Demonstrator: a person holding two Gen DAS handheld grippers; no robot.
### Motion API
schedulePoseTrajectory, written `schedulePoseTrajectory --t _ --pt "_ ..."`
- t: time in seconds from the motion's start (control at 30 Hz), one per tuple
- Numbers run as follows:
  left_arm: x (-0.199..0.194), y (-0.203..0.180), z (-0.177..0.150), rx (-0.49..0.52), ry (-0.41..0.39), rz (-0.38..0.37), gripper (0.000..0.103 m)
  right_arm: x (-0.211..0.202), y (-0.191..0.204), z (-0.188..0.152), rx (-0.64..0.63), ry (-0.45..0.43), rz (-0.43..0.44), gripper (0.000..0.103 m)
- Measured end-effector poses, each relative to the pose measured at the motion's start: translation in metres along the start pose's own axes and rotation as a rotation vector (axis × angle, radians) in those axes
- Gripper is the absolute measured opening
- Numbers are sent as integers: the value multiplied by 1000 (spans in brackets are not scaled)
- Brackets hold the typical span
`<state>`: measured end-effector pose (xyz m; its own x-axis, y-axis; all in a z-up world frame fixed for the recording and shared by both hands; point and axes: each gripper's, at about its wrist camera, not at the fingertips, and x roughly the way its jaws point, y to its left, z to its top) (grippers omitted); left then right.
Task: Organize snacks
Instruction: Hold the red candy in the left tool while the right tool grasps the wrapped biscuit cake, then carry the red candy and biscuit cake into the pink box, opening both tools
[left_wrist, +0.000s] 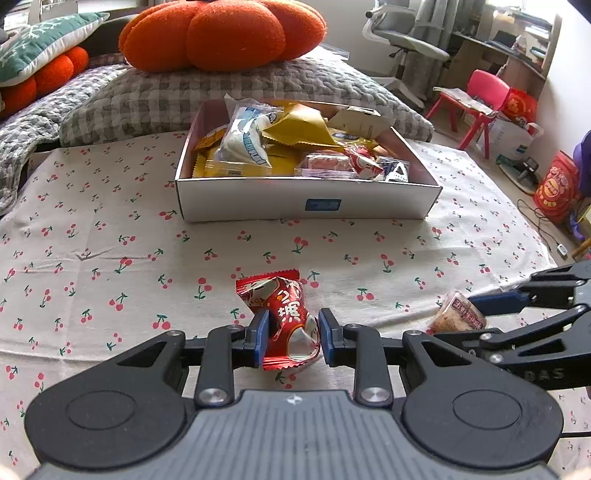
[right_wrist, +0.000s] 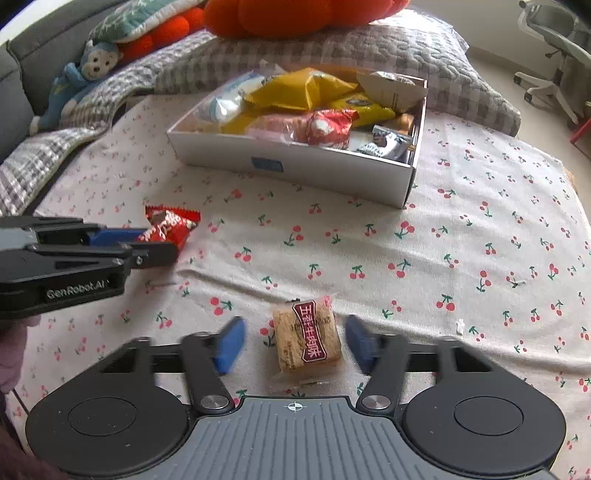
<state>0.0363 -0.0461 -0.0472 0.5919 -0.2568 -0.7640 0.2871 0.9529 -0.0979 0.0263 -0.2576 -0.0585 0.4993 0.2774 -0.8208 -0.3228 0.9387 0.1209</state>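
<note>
A red foil snack (left_wrist: 288, 314) lies on the cherry-print cloth (left_wrist: 110, 240), and my left gripper (left_wrist: 293, 325) is shut on it, both blue pads against the wrapper. From the right wrist view the same left gripper (right_wrist: 159, 243) comes in from the left over the red snack (right_wrist: 173, 225). A brown biscuit pack (right_wrist: 306, 336) with a dark red label lies flat between the fingers of my right gripper (right_wrist: 295, 339), which is open with a gap on each side. In the left wrist view the right gripper (left_wrist: 480, 306) sits beside that pack (left_wrist: 458, 317). Beyond both stands a white box (left_wrist: 306, 201) with several snacks.
An orange pumpkin cushion (left_wrist: 221, 33) rests on a checkered quilt (left_wrist: 147, 96) behind the box. A blue monkey plush (right_wrist: 81, 81) lies at the far left. An office chair (left_wrist: 406, 33) and a pink child's chair (left_wrist: 480, 96) stand on the floor to the right.
</note>
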Motion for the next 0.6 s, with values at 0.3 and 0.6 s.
schedulePoseTrajectory --t 0.3,0.6 --pt "-5 -6 13 -10 -37 -25 26 -7 -7 14 31 -42 -7 33" --pt "-8 -12 46 -27 -101 -81 26 -23 -31 51 162 -156 22 33"
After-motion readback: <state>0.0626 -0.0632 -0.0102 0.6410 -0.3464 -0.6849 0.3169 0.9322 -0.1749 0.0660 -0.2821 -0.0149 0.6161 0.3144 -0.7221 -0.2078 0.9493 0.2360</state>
